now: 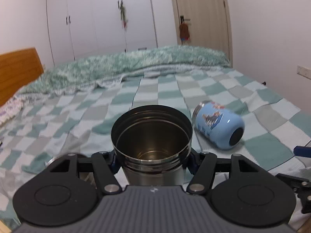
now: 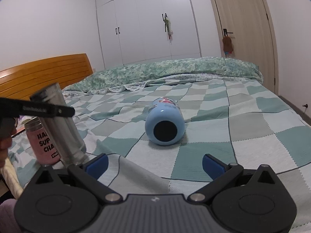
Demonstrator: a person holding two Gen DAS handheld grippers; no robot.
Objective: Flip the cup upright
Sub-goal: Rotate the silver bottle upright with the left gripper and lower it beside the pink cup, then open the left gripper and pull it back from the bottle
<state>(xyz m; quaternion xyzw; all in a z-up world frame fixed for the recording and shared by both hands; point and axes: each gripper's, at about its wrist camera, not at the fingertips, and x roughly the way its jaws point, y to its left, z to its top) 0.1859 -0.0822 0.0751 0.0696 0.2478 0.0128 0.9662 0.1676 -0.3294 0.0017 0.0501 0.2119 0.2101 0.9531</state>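
- Checked teal, grey and pale-blue quilt (image 2: 223, 120) covers the bed, with a green floral duvet (image 2: 175, 69) bunched along its far side and a wooden headboard (image 2: 44, 71) to the left.
- White wardrobe doors (image 2: 147, 23) and a beige room door (image 2: 243, 19) stand behind the bed.
- Left gripper (image 1: 151, 163) has its jaws closed around a stainless steel cup (image 1: 151, 136), gripped just under the threaded rim; the mouth faces up, and in the right wrist view the cup (image 2: 62, 128) leans slightly, its base close to the quilt near the bed's edge.
- Right gripper (image 2: 155, 163) hovers low over the quilt, its blue-padded jaws spread wide and holding nothing.
- Light-blue printed cup (image 2: 165, 126) lies on its side on the quilt, ahead of the right gripper, dark base toward that camera, well apart from the steel cup.
- Pink lettered cup (image 2: 41, 147) stands upright just behind the steel cup.
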